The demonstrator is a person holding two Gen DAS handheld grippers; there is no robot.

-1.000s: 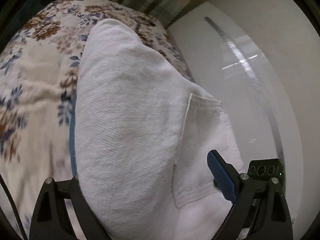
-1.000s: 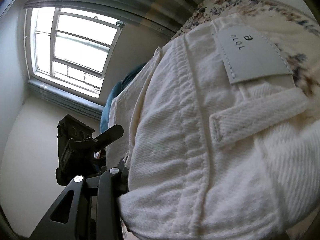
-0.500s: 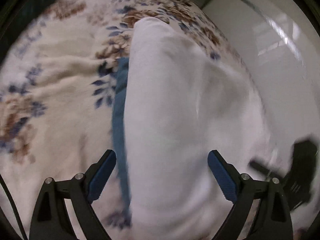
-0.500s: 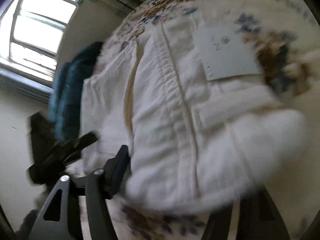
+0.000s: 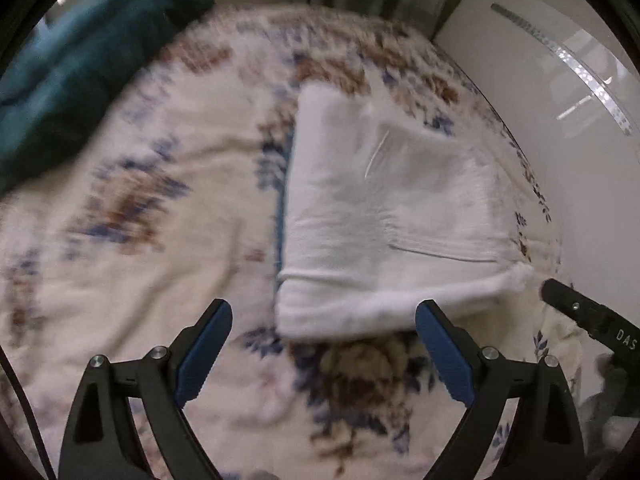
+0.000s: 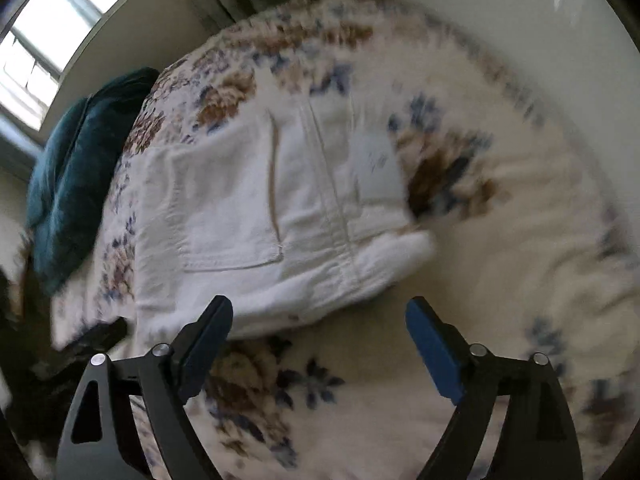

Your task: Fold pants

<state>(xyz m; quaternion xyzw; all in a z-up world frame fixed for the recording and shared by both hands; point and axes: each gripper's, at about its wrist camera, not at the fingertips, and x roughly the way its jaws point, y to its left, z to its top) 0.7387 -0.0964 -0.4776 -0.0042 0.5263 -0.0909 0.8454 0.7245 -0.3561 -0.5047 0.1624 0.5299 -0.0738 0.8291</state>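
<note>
Folded white pants point(image 5: 384, 216) lie on the floral bed point(image 5: 160, 208), at 12 o'clock from both grippers: left gripper point(image 5: 324, 344) and right gripper point(image 6: 320, 340), jaws wide, empty.

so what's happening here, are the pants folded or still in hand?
Neither gripper holds anything. The left gripper and right gripper are both open, just short of the white pants. The pants lie folded in a compact bundle on the floral blanket, back pocket up. A teal cushion sits at the far corner.
</note>
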